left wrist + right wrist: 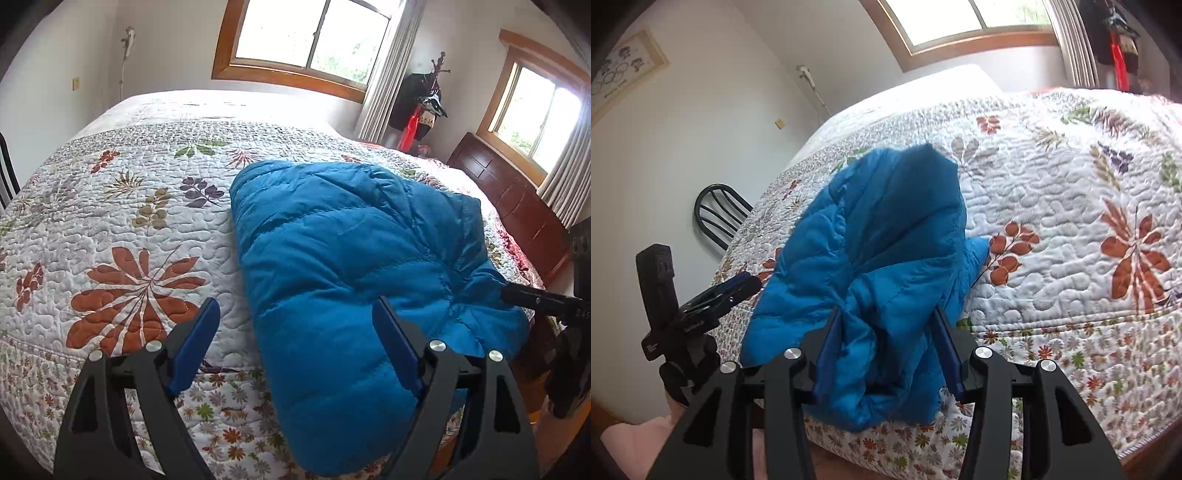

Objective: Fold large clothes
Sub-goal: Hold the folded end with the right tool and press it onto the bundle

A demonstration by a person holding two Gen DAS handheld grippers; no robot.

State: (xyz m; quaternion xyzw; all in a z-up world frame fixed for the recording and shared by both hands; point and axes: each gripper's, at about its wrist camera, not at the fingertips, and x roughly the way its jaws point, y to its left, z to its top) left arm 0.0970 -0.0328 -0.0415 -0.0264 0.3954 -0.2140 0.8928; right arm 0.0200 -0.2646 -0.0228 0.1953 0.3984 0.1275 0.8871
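Left gripper [295, 343] gapes wide, empty, off the bundle's left flank. Blue puffer jacket [351, 258], folded bulky, lies at the bed's [110, 221] near edge, overhanging. Right gripper [886, 347] half-open straddling a bunched fold, probably loose.

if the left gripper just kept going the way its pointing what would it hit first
Most likely the blue puffer jacket. The left gripper stands open and tilts down toward the jacket's left edge, so it could land on the floral quilt beside it; depth is unclear.
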